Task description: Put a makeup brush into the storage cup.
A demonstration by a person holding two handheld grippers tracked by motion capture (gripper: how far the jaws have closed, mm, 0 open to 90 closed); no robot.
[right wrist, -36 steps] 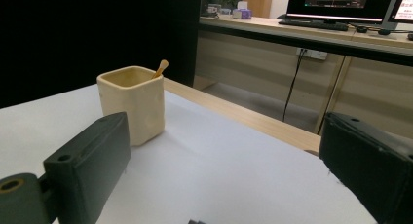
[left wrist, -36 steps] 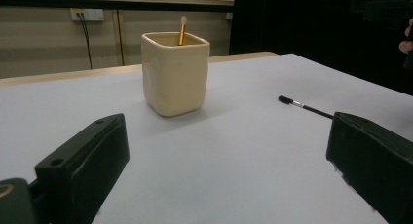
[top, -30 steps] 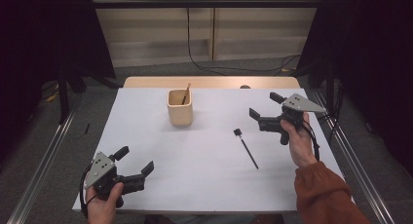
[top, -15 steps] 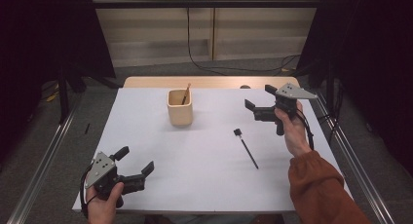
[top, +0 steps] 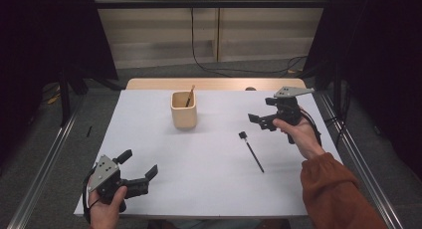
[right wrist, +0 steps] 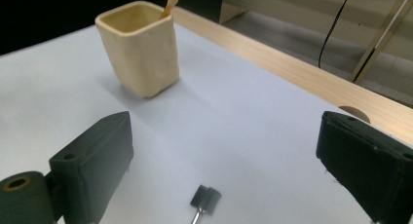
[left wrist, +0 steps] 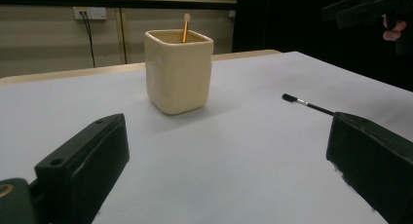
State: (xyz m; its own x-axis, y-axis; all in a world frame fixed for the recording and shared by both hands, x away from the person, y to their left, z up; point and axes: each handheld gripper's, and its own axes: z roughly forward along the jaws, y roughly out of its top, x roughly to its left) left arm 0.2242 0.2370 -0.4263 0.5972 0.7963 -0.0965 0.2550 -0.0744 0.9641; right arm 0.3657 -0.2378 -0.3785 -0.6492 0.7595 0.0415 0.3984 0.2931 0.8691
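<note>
A: Where's the brush [top: 252, 151] now?

B: Flat on the white table [top: 209, 189], right of centre, black head toward the far side, handle running back toward the near right. The right gripper [top: 263, 121] hangs in the air just beyond and to the right of the head, jaws spread wide and holding nothing. In the right gripper view the head [right wrist: 205, 198] sits low between the jaws.

A: And the left?

B: The left gripper [top: 138, 171] is at the near left corner, also spread and empty, well apart from everything.

A: What could go wrong?

B: The brush is thin and lies flush on the sheet. I'd say a descent that isn't square over the shaft could let one jaw nudge it, so it rolls or skates away instead of being pinched. Closing on the head alone might let the handle droop or swing.

A: The cup [top: 183, 109]?

B: It's left of the brush, toward the far side, with a stick [top: 189, 95] already leaning inside. A tilted brush could catch the rim or the stick, and a knock might tip the cup.
</note>
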